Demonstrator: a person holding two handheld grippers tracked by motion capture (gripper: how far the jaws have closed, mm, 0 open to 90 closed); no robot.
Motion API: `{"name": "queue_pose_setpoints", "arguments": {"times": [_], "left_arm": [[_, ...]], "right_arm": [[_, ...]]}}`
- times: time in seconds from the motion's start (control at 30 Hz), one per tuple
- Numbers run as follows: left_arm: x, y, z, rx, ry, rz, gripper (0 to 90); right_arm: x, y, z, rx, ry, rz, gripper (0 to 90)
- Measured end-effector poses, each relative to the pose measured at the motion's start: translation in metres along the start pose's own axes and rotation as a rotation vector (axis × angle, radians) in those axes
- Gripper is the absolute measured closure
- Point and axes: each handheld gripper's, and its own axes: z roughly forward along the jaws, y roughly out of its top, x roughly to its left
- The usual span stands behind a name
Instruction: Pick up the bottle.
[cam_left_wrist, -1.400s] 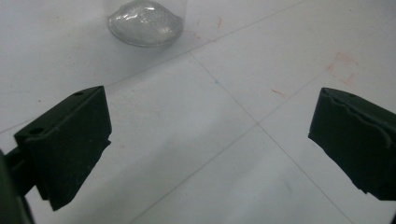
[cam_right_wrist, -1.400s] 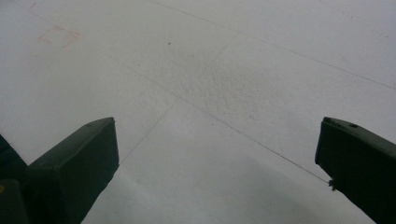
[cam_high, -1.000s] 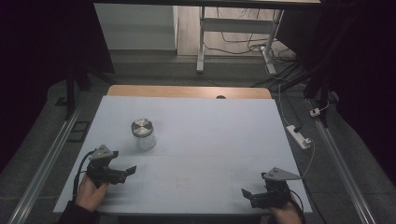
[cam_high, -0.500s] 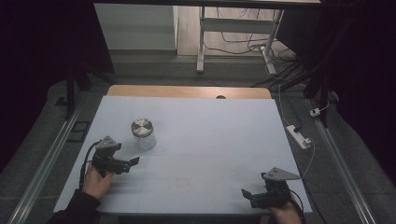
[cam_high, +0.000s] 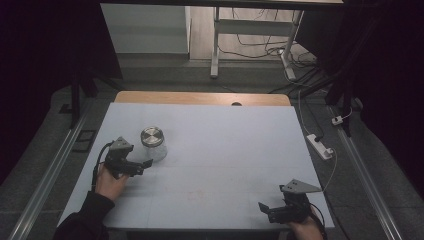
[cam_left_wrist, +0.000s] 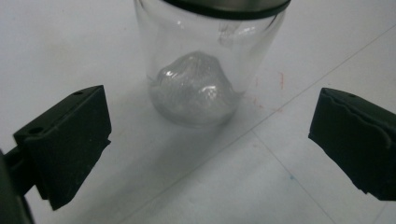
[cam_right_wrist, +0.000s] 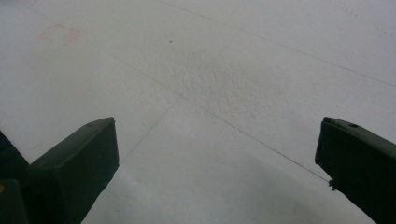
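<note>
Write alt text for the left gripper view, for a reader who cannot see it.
A clear glass jar with a dark metal lid stands on a white table, straight ahead of the left gripper, whose two black jaws are wide open and short of it. Inside the jar lies a crumpled silvery lump, possibly foil.

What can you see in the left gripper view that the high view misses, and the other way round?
The left gripper view reveals a crumpled silvery lump inside the glass jar, seen through its clear wall between the wide-open jaws. The high view gives the whole table, the right gripper open near the front edge, the left gripper open beside the jar, and a white power strip off the table's right side. Both show the jar with its metal lid standing upright.
</note>
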Motion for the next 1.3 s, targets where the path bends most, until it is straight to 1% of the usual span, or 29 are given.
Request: {"name": "queue_pose_setpoints", "arguments": {"times": [0.2, 0.27, 0.43, 0.57, 0.67, 0.8, 0.9, 0.93, 1.07, 1.13, 1.2, 1.23, 1.27, 1.3], "left_arm": [[0.005, 0.007, 0.01, 0.003, -0.015, 0.008, 0.0], [0.007, 0.009, 0.014, 0.001, -0.025, 0.008, 0.0], [0.008, 0.016, 0.022, -0.008, -0.031, 0.016, 0.0], [0.008, 0.021, 0.03, -0.009, -0.024, 0.035, 0.0], [0.008, 0.024, 0.035, -0.012, -0.011, 0.056, 0.0], [0.008, 0.027, 0.04, -0.015, -0.019, 0.059, 0.0], [0.008, 0.028, 0.042, -0.012, -0.013, 0.069, 0.0], [0.007, 0.03, 0.042, -0.017, -0.004, 0.075, 0.3], [0.007, 0.032, 0.043, -0.03, 0.001, 0.065, 3.7], [0.007, 0.032, 0.045, -0.024, 0.0, 0.076, 6.3], [0.006, 0.032, 0.046, -0.01, 0.009, 0.088, 10.2], [0.005, 0.032, 0.046, -0.013, 0.001, 0.09, 11.8], [0.005, 0.032, 0.046, -0.011, 0.002, 0.095, 14.6], [0.005, 0.032, 0.045, -0.009, 0.003, 0.095, 14.8]], "right_arm": [[0.0, 0.0, 0.0, 0.0, 0.001, 0.001, 0.0], [0.0, 0.0, 0.0, 0.0, 0.001, 0.001, 0.0], [0.0, 0.0, 0.001, 0.002, 0.001, 0.001, 0.0], [0.0, 0.0, 0.001, 0.003, 0.001, 0.001, 0.0], [0.0, 0.0, 0.001, 0.003, 0.001, 0.002, 0.0], [0.0, 0.0, 0.001, 0.004, 0.002, 0.002, 0.0], [0.0, 0.0, 0.001, 0.004, 0.002, 0.001, 0.0], [0.0, 0.0, 0.001, 0.005, 0.003, 0.001, 0.0], [0.0, 0.0, 0.001, 0.006, 0.003, 0.001, 0.0], [0.0, 0.0, 0.001, 0.008, 0.003, 0.002, 0.0], [0.0, 0.0, 0.001, 0.008, 0.002, 0.002, 0.0], [0.0, 0.0, 0.001, 0.007, 0.002, 0.0, 0.0], [0.0, 0.0, 0.001, 0.008, 0.003, 0.002, 0.0], [0.0, 0.0, 0.001, 0.007, 0.003, 0.001, 0.0]]}}
